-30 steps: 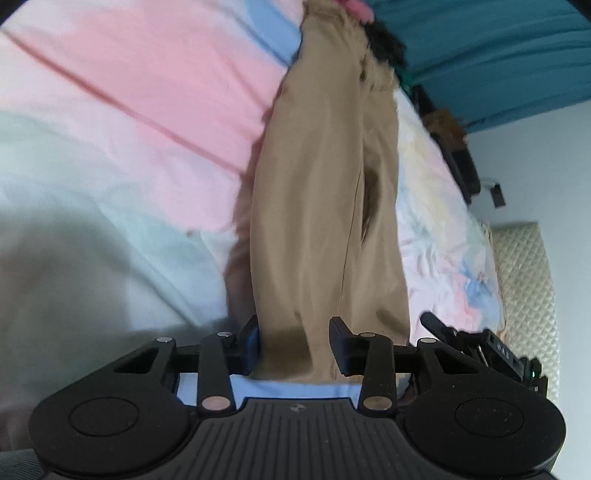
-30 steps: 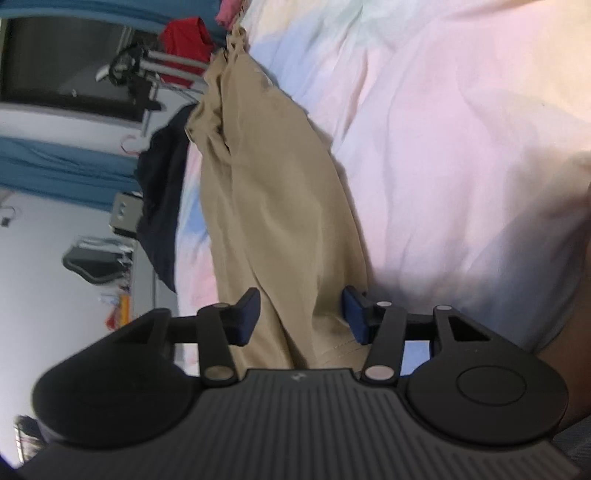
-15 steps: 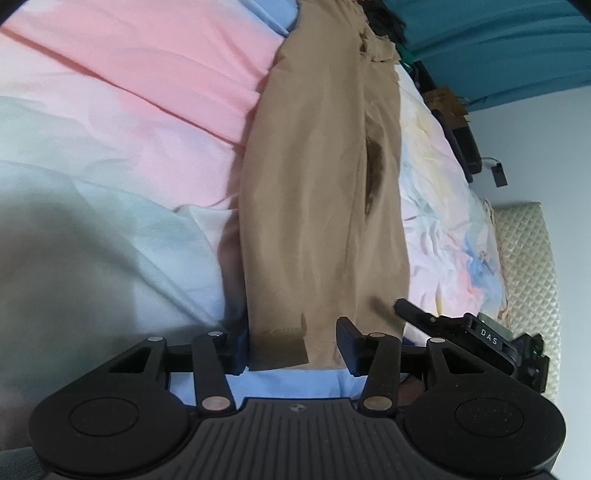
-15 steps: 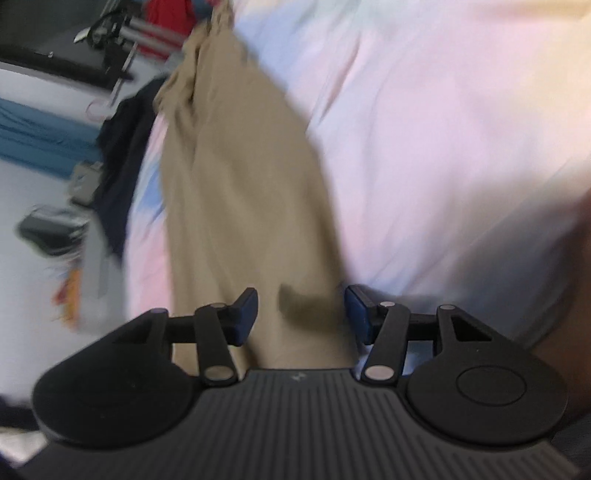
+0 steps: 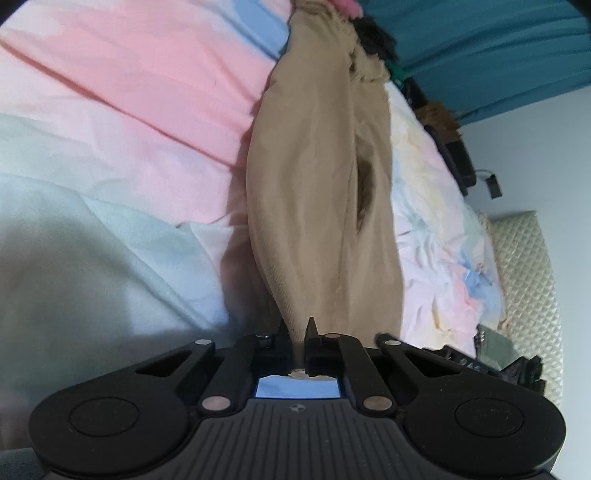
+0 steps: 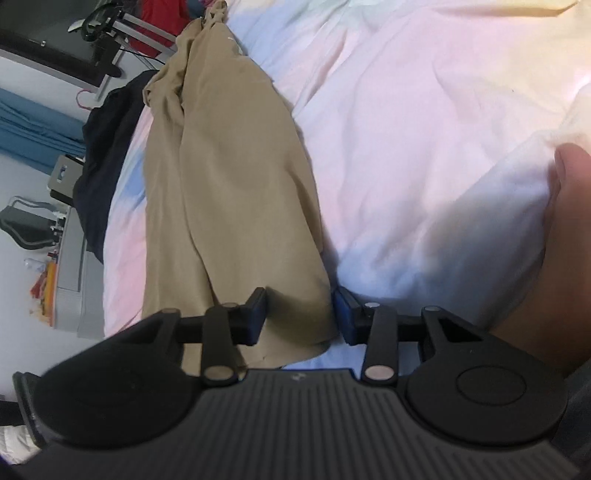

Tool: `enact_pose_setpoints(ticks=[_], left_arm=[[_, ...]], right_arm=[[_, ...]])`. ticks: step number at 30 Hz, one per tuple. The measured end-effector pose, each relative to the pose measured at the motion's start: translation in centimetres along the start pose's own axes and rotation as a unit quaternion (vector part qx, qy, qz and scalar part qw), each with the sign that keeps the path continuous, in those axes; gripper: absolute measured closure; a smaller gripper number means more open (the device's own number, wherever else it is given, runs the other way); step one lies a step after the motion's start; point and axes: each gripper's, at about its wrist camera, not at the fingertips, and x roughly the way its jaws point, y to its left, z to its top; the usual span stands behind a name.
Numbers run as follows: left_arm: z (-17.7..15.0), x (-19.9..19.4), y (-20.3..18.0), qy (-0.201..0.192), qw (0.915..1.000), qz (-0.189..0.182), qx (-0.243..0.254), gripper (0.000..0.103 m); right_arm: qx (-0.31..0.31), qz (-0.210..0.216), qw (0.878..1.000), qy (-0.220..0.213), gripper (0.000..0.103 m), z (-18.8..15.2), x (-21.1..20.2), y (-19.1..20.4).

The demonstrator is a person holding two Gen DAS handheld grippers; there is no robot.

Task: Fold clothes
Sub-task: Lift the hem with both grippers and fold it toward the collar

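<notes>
Tan trousers (image 5: 317, 184) lie stretched lengthways on the pastel bedsheet (image 5: 129, 110), waist end far away. My left gripper (image 5: 298, 332) is shut on the near hem, and the cloth rises in a pinched ridge from its jaws. In the right wrist view the same trousers (image 6: 229, 184) run up and to the left. My right gripper (image 6: 300, 314) is closing, its jaws standing either side of the other near hem corner, with cloth between them and not visibly pinched. Part of the right gripper's black body (image 5: 461, 363) shows low right in the left wrist view.
A person's hand (image 6: 569, 192) rests at the right edge on the sheet (image 6: 424, 129). A dark garment (image 6: 103, 166) hangs over the bed's far side, by a desk and a red garment (image 6: 162, 14). A teal curtain (image 5: 480, 48) and a quilted cushion (image 5: 524, 280) border the bed.
The left jaws have closed on the trouser hem and pulled it into a ridge. The right jaws have narrowed around the other hem corner, and the right gripper has tilted and shifted slightly.
</notes>
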Motion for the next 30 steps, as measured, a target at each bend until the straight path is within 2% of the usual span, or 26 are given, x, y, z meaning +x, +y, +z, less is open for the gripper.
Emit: enact_pose_setpoints(ticks=[2,5,8,9,11,12,14,16,22,26,30], left_arm=[[0.0,-0.5,0.0,-0.008,0.9999,-0.006,-0.001,0.098],[0.0,-0.9,0.3,-0.018,0.9998,-0.009,-0.006,0.098],[0.2,-1.3,0.5,-0.029,0.9995,-0.012,-0.011,0.098],[0.2,-1.4,0.5,-0.032,0.9993,-0.013,-0.011,0.098],[0.2,-1.8,0.5,-0.039,0.9991,-0.015,-0.011,0.098],[0.1,-2.1,0.5,-0.044,0.9988,-0.019,-0.011,0.098],[0.2,-3.0,0.4,-0.055,0.9979,-0.032,-0.013,0.098],[0.0,-3.7,-0.1,-0.068,0.9966,-0.045,-0.012,0.098],[-0.1,-7.4,-3.5,-0.116,0.9911,-0.065,0.007,0.098],[-0.9,-10.4,-6.7,-0.144,0.9860,-0.073,0.042,0.099],[-2.6,-12.9,-8.8,-0.159,0.9813,-0.084,0.068,0.099]], right_arm=[[0.002,-0.004,1.000,-0.005,0.061,-0.1,0.0,0.0],[0.002,0.004,1.000,0.012,0.058,-0.1,0.8,0.2],[-0.006,0.034,0.997,0.063,0.058,-0.3,2.7,1.0],[-0.011,0.031,0.997,0.063,0.060,-0.5,2.9,1.2],[-0.009,0.016,0.999,0.036,0.080,-0.7,2.3,1.3],[-0.003,0.022,1.000,0.020,0.088,-0.7,1.9,1.2],[0.004,0.043,0.999,-0.008,0.091,-0.5,0.6,1.2],[-0.001,0.066,0.997,-0.035,0.092,-0.4,-0.7,1.7],[-0.053,0.105,0.990,-0.072,0.093,0.4,-4.9,5.0],[-0.102,0.127,0.981,-0.106,0.093,1.3,-8.7,7.2],[-0.147,0.147,0.969,-0.133,0.094,0.9,-13.0,8.5]])
